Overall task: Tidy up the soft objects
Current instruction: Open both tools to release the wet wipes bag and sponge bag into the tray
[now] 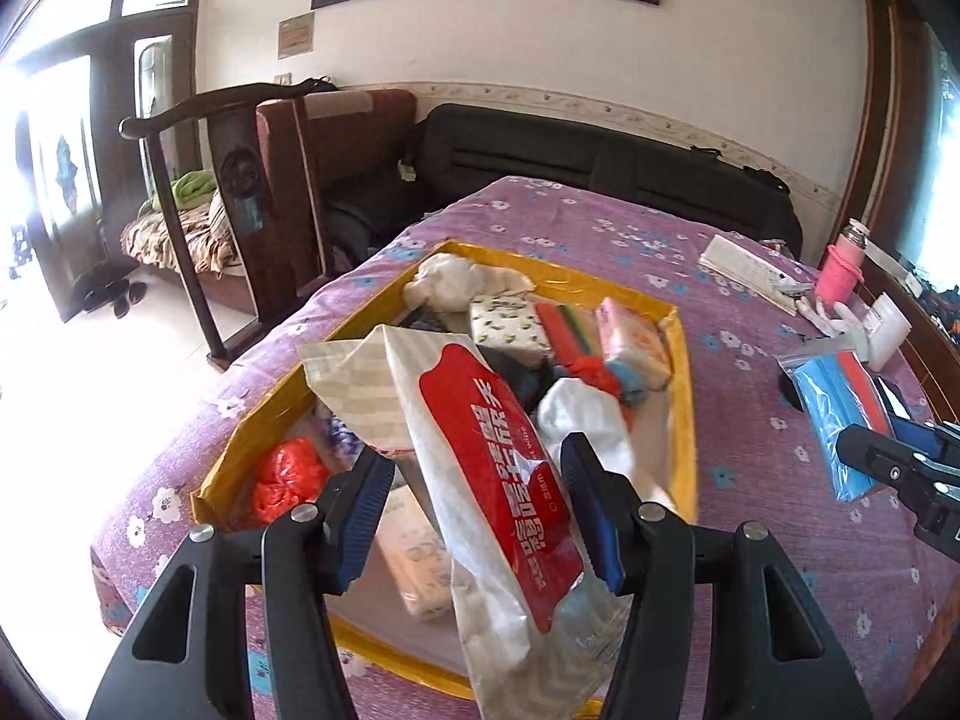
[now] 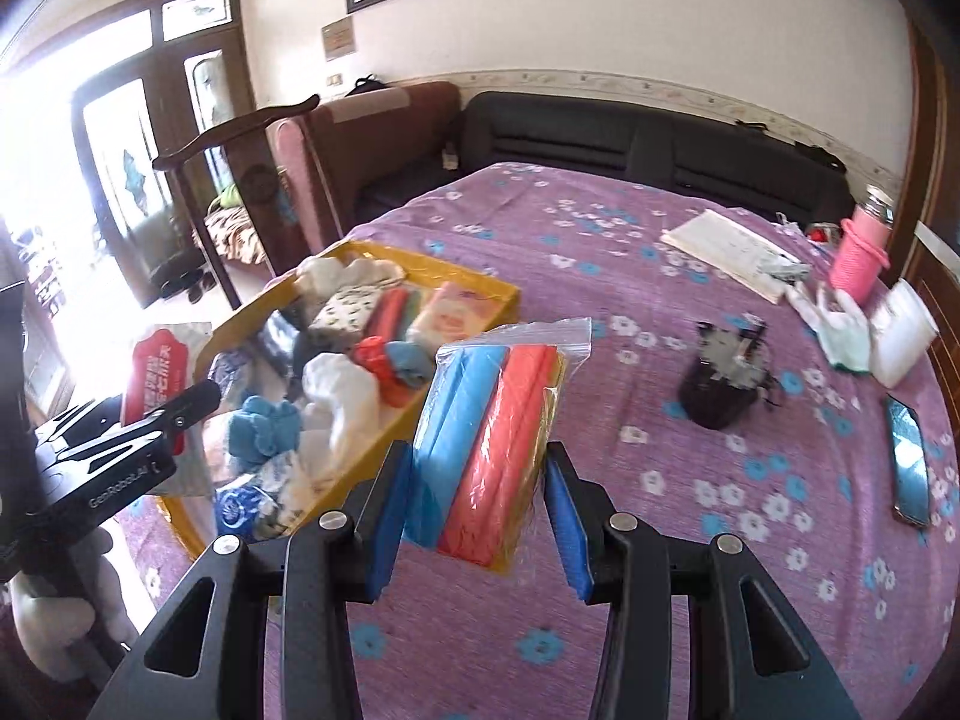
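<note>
My left gripper (image 1: 477,510) is shut on a tissue pack with a red label (image 1: 498,480) and holds it above the yellow tray (image 1: 681,372). The tray holds white cloths (image 1: 462,279), tissue packs, a red bag (image 1: 288,477) and blue and red socks. My right gripper (image 2: 480,516) is shut on a clear zip bag of blue and red cloths (image 2: 486,438), held above the table right of the yellow tray (image 2: 480,279). The zip bag also shows in the left wrist view (image 1: 840,396), and the tissue pack in the right wrist view (image 2: 157,369).
The purple flowered tablecloth (image 2: 660,540) covers the round table. On its right side are a dark cup (image 2: 723,381), a phone (image 2: 909,459), a pink bottle (image 2: 858,258), papers (image 2: 726,255) and a white container (image 2: 903,339). A wooden chair (image 1: 240,192) stands beyond the tray.
</note>
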`<state>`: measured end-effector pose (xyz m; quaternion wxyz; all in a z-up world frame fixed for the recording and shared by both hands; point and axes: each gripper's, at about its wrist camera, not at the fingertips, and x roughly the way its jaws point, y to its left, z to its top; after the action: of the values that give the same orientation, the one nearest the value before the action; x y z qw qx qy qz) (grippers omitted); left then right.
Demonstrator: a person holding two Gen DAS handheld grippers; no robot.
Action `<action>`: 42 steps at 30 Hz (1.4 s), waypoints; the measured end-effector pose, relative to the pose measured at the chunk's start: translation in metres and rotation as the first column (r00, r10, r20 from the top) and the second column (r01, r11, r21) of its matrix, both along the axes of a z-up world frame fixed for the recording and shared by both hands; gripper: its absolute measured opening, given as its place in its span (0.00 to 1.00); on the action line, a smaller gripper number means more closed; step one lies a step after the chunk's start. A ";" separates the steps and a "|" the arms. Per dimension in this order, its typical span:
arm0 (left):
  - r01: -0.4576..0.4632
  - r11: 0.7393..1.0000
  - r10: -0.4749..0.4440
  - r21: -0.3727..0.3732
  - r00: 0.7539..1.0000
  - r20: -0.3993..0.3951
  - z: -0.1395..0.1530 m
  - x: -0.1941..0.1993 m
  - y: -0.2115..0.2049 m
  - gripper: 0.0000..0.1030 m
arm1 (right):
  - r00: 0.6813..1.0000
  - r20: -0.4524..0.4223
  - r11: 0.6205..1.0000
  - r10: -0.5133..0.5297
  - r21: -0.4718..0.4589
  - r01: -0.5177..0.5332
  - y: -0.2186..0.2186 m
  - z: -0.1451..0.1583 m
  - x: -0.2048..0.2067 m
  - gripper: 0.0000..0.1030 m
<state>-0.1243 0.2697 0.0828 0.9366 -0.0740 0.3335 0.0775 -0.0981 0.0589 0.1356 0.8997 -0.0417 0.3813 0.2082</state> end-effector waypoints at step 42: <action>-0.105 0.967 0.132 -0.231 0.985 0.107 -0.003 -0.022 0.090 0.80 | 0.998 -0.044 0.999 0.040 -0.031 -0.042 0.140 -0.031 0.125 0.59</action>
<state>-0.1463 0.3595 0.0802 0.9345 -0.2038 0.2773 0.0907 0.0268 0.1993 0.1041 0.8860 -0.0596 0.4031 0.2213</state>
